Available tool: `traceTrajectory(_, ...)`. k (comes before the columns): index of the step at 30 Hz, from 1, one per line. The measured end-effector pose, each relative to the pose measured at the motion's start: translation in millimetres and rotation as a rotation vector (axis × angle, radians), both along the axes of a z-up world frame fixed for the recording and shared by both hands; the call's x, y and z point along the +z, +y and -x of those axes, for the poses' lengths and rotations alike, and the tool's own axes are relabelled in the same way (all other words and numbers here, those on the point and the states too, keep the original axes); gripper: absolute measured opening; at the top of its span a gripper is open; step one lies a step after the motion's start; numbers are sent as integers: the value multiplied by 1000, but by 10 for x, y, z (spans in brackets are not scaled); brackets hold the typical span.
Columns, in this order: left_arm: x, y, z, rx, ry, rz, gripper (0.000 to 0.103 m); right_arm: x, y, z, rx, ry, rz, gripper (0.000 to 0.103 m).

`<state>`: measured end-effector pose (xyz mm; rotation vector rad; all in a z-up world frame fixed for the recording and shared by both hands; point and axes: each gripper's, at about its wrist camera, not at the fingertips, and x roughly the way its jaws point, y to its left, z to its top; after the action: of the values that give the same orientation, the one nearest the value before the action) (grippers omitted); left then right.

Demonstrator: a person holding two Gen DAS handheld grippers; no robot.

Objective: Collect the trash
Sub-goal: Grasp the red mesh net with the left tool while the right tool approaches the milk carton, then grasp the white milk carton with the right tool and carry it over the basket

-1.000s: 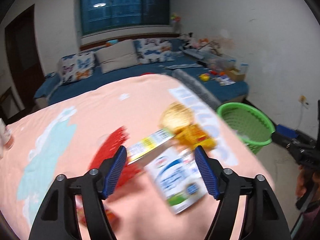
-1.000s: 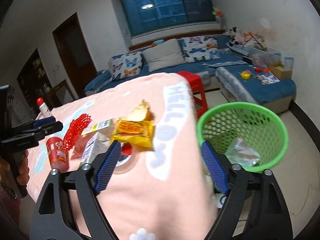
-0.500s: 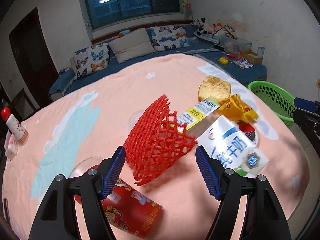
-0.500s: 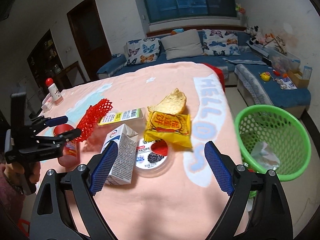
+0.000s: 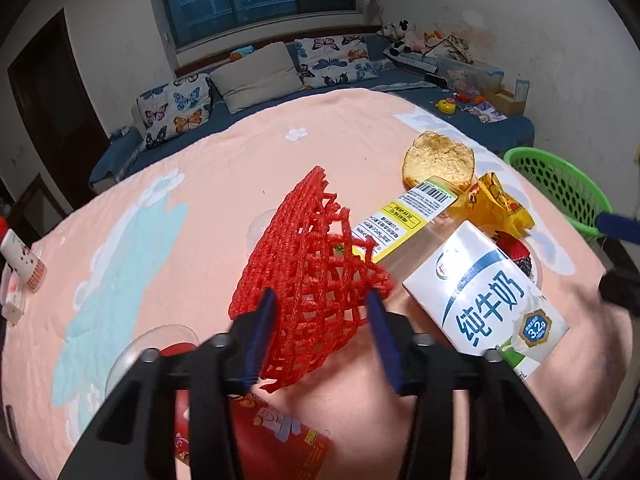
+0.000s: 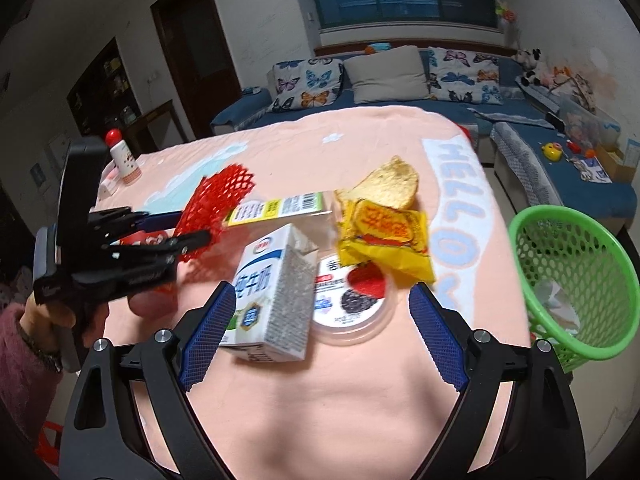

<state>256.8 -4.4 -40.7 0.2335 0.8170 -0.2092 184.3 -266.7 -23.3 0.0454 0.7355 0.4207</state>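
Observation:
A red foam net (image 5: 304, 272) stands on the pink tablecloth (image 5: 192, 184). My left gripper (image 5: 320, 312) is closing on it, and both blue pads touch its lower end. From the right wrist view the left gripper (image 6: 188, 228) pinches the net (image 6: 216, 196) at the left. My right gripper (image 6: 320, 320) is open, hovering in front of a white milk carton (image 6: 276, 292) and a round yogurt lid (image 6: 352, 300), touching neither. Behind them lie a yellow snack wrapper (image 6: 388, 236), a slice of bread (image 6: 388, 184) and a barcoded box (image 6: 280, 210).
A green mesh basket (image 6: 572, 280) with crumpled paper inside stands on the floor off the table's right edge. A red can (image 5: 272, 436) lies under my left gripper. A white bottle with a red cap (image 6: 122, 158) stands at the far left. A blue sofa lies behind.
My left gripper came down and left from over the carton onto the red net, and its jaws narrowed onto it. My right gripper swung left from the basket to face the carton and lid.

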Motion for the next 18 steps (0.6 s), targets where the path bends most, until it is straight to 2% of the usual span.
traceTrajectory(2, 6, 34, 8, -1, 1, 19, 23, -18, 80, 18, 9, 3, 13, 88)
traceTrajectory(5, 39, 87, 48, -7, -6, 43, 8, -48, 192, 35, 28, 12, 28, 88)
traceTrajectory(13, 265, 324, 194, 5, -52, 143, 6, -125, 492, -22, 56, 34, 69, 88)
traceTrajectory(18, 442, 483, 301, 9, -92, 194, 6, -197, 714, -98, 37, 35, 139, 88)
